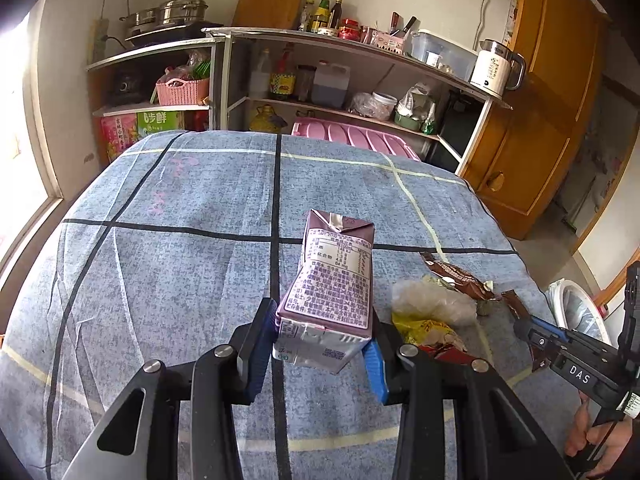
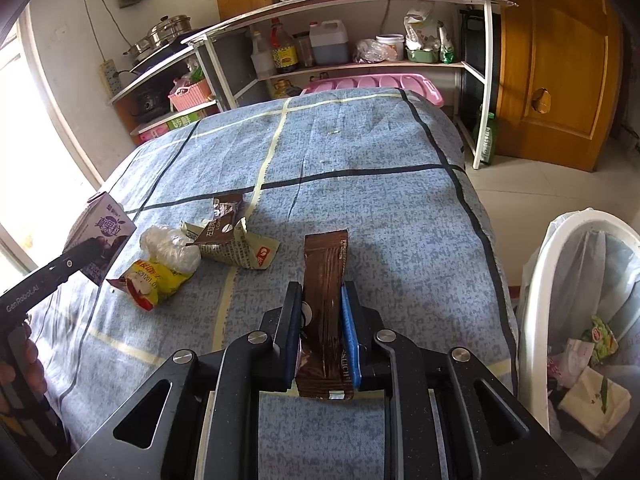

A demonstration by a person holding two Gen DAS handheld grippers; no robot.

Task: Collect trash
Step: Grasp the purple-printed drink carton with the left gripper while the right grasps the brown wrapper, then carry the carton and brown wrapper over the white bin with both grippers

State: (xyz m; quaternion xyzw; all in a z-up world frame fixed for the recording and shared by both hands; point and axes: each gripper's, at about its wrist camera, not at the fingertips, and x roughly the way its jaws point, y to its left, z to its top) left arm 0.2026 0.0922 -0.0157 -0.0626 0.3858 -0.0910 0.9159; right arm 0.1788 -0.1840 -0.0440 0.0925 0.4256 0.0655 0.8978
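My left gripper (image 1: pixel 322 320) is shut on a purple milk carton (image 1: pixel 334 276) and holds it above the blue checked cloth (image 1: pixel 180 260); the carton also shows in the right wrist view (image 2: pixel 102 232). My right gripper (image 2: pixel 322 300) is shut on a brown sachet wrapper (image 2: pixel 325 280). On the cloth lie a clear plastic wad (image 2: pixel 170 246), a yellow snack bag (image 2: pixel 154 284) and a crumpled brown carton (image 2: pixel 232 240). A white bin (image 2: pixel 580 320) with a liner stands at the right.
Metal shelves (image 2: pixel 360 4) with bottles, jars and a pink basket stand behind the table. A pink tray (image 2: pixel 372 82) lies at the table's far edge. A wooden door (image 2: pixel 556 60) is at the right. The bin holds some trash.
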